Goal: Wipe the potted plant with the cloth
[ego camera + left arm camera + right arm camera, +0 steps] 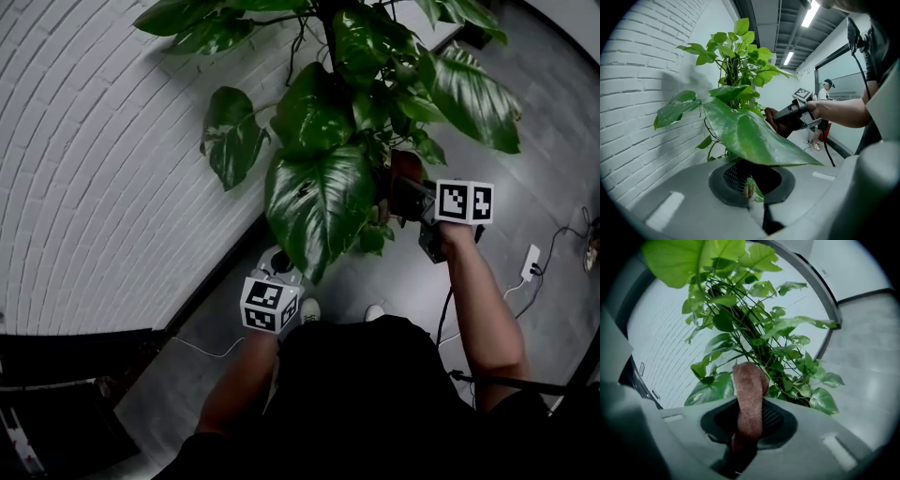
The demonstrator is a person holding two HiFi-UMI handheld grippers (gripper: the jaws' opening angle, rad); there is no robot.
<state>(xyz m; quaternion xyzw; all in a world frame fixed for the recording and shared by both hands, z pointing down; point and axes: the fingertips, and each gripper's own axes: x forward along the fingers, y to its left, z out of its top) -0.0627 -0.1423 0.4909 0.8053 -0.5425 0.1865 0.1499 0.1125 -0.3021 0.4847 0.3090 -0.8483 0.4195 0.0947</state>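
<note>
- Fingers (797,451) of right gripper (744,439): pinched on cloth (749,394), a brown strip standing up from between them, top folded over.
- Same cloth (405,171), head view: against the foliage on the right side of plant (356,84), near the stem, with right gripper (412,199) just below it.
- Left gripper (751,193): fingers (693,201) pressed together on a small green-brown bit under a large leaf (750,136). Leaf spread flat just above the gripper.
- Head view: left gripper (275,267) at the tip of that leaf (319,206), on the near, low side of plant.
- Plant close beside white brick wall (94,141).
- Grey floor (553,122) to the right, with white socket strip (531,262) and its cable lying on it, well apart from plant.
</note>
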